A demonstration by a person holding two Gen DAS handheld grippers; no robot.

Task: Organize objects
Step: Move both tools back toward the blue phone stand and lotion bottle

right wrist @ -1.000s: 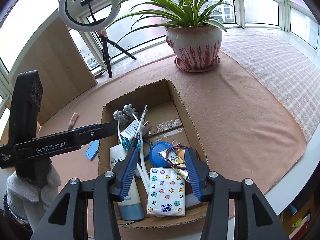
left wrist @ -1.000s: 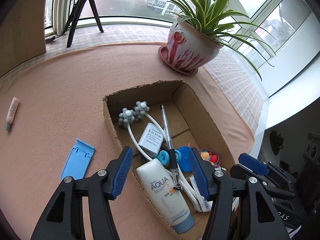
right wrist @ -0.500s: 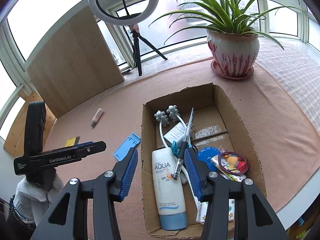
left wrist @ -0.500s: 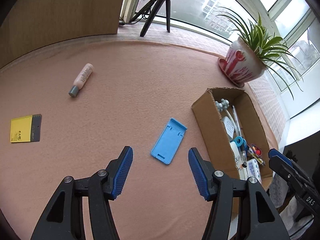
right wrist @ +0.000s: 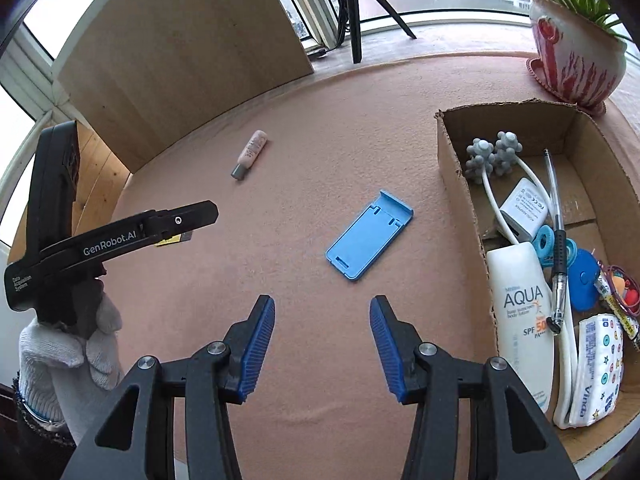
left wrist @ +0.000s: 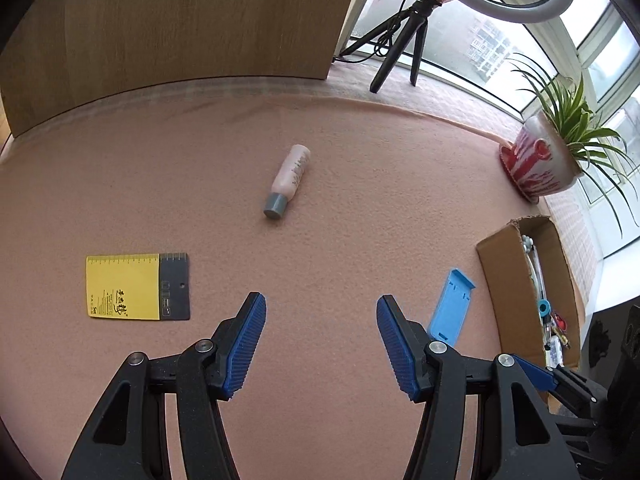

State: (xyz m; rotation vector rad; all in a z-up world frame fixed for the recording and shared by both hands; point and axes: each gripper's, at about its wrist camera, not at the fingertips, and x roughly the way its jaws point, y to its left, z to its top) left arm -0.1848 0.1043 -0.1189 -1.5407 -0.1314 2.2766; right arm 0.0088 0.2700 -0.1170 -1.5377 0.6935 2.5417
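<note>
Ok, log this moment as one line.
left gripper: open, empty | right gripper: open, empty | outside cardboard box: blue phone stand, pink tube, yellow card

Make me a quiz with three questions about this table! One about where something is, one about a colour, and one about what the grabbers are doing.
1. Where is the white AQUA tube?
A. inside the cardboard box
B. on the pink cloth
C. beside the plant pot

2. What colour is the flat plastic stand lying on the cloth?
A. yellow
B. blue
C. red

3. What is the right gripper doing?
A. squeezing the small pink bottle
B. holding a pen
C. open, with nothing between its fingers

Answers:
1. A, the tube lies in the box among the other things.
2. B, the stand is light blue all over.
3. C, only bare cloth shows between the blue pads.
</note>
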